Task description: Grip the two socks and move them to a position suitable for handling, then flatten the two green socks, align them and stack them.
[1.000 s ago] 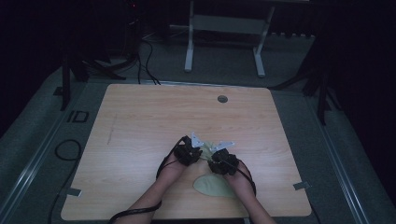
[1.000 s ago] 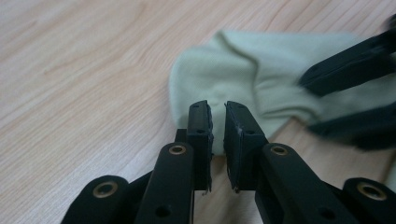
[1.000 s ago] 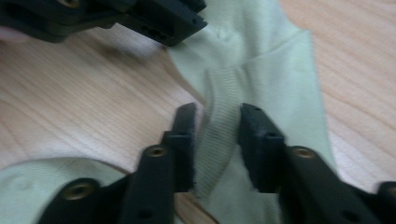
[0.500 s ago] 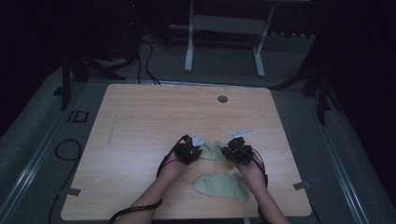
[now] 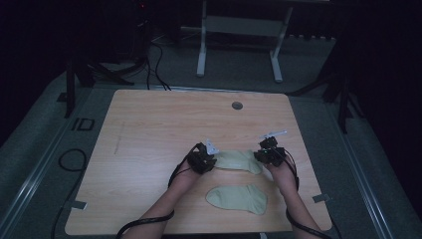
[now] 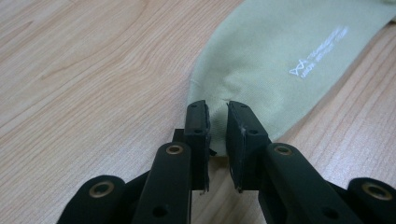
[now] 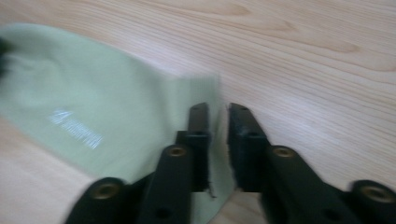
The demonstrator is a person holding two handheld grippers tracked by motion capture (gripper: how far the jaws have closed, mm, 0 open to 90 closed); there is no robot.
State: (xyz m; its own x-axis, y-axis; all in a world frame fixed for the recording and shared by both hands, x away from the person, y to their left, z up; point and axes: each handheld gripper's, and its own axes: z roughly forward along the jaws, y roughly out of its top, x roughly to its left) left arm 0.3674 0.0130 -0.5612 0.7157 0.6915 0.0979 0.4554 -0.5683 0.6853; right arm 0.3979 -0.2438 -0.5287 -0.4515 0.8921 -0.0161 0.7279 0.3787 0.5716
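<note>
Dim surroundings close in on a pale wooden table (image 5: 149, 129), with dark floor, cables and a white stand base behind it. Two pale green socks lie on the near half of the table: one stretched sock (image 5: 239, 161) spans the space between the two grippers, and a second sock (image 5: 237, 198) lies flat just in front of it, nearer the person and untouched. Two grippers are at work, one in each hand. Holding the left end of the stretched sock, the left gripper (image 6: 217, 122) has its jaws narrow, with a bunched fold of fabric pinched between the pads. At the other end, the right gripper (image 7: 218, 122) has jaws that have just been opening after a squeeze; they stand narrow with the sock's edge between them, though motion blur makes it hard to tell whether the pads press on the cloth. Small white printed lettering on the stretched sock is too small to read. Both forearms are cut off by the bottom edge of the high view.
</note>
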